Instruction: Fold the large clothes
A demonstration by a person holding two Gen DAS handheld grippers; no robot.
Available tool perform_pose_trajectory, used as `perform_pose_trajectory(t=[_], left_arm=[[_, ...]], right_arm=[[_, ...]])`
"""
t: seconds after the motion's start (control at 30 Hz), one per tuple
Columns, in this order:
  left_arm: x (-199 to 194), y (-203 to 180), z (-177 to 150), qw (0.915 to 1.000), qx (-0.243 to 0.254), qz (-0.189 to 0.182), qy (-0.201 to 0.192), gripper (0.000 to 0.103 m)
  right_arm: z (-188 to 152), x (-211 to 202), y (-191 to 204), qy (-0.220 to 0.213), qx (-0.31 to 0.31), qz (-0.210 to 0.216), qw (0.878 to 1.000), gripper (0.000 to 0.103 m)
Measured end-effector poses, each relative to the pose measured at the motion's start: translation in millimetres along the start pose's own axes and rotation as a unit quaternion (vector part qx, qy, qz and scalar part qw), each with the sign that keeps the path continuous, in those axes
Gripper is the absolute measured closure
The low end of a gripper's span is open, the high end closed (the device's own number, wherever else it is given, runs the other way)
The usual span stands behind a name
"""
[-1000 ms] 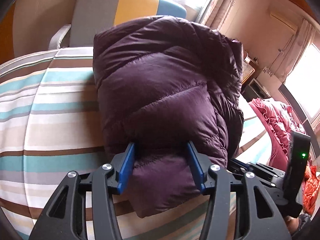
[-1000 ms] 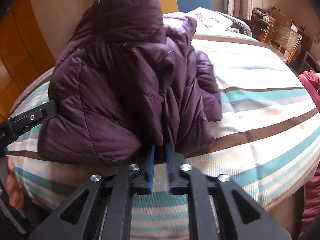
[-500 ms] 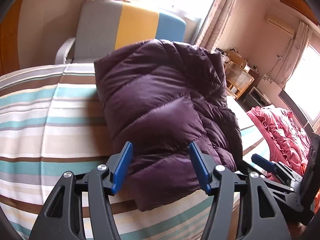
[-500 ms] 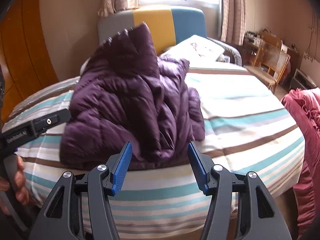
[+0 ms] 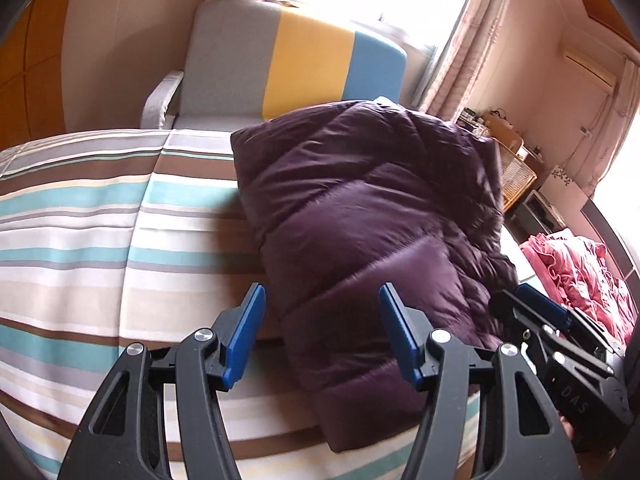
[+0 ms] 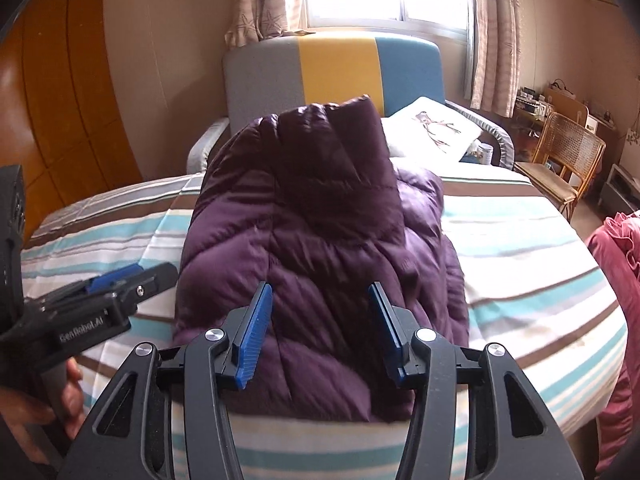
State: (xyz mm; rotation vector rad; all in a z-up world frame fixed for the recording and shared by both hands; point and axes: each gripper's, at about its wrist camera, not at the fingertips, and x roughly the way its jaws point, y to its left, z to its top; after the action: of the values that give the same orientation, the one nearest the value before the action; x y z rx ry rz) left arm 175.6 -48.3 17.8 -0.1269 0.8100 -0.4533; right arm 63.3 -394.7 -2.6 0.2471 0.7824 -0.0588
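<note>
- Left gripper (image 5: 322,334): fingers (image 5: 245,336) spread wide and released, holding nothing. They hang just above the near end of the jacket (image 5: 372,232), one finger over the bedspread beside it, the other over the purple fabric.
- Right gripper (image 6: 320,334): fingers (image 6: 254,336) likewise spread and released, empty, straddling the near edge of the jacket without pinching it.
- Jacket location: a purple quilted down jacket, lying on the striped bed (image 5: 80,240) as a compact bundle near the foot edge, between the two grippers.
- Progress, as a judgement: the main folds appear done. The jacket is gathered into a rough rectangular stack with no sleeve trailing out in either view. With both grippers free, the fold looks complete or close to it.
- Remaining, as a judgement: the top layer bulges and one flap stands up at the far end (image 6: 340,128). Pressing down or squaring the edges may be all that is left. A pink garment (image 5: 580,276) lies beside the bed and may be next.
- Left wrist view only: shows the long flat side of the bundle and its clean left edge, plus the right gripper at the far corner.
- Right wrist view only: shows the raised flap, the uneven right side of the stack, a pillow (image 6: 434,130) and a cane chair (image 6: 568,160) beyond the bed, and the left gripper beside the jacket, clear of it.
</note>
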Motion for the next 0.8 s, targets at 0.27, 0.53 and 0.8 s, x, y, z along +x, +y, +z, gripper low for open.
perform_pose_trajectory(t=[0.27, 0.53, 0.8], left_arm=[[19, 10, 20, 0.9998, -0.017, 0.010, 0.001, 0.044], [33, 18, 32, 0.9994, -0.031, 0.011, 0.004, 0.045], [45, 11, 38, 0.9996, -0.027, 0.007, 0.009, 0.044]], right_arm=[[31, 23, -3, -0.007, 0.015, 0.002, 1.000, 0.053], [43, 43, -12, -0.005, 0.026, -0.012, 1.000, 0.053], [47, 67, -29, 0.020, 0.039, -0.029, 0.999, 0.053]])
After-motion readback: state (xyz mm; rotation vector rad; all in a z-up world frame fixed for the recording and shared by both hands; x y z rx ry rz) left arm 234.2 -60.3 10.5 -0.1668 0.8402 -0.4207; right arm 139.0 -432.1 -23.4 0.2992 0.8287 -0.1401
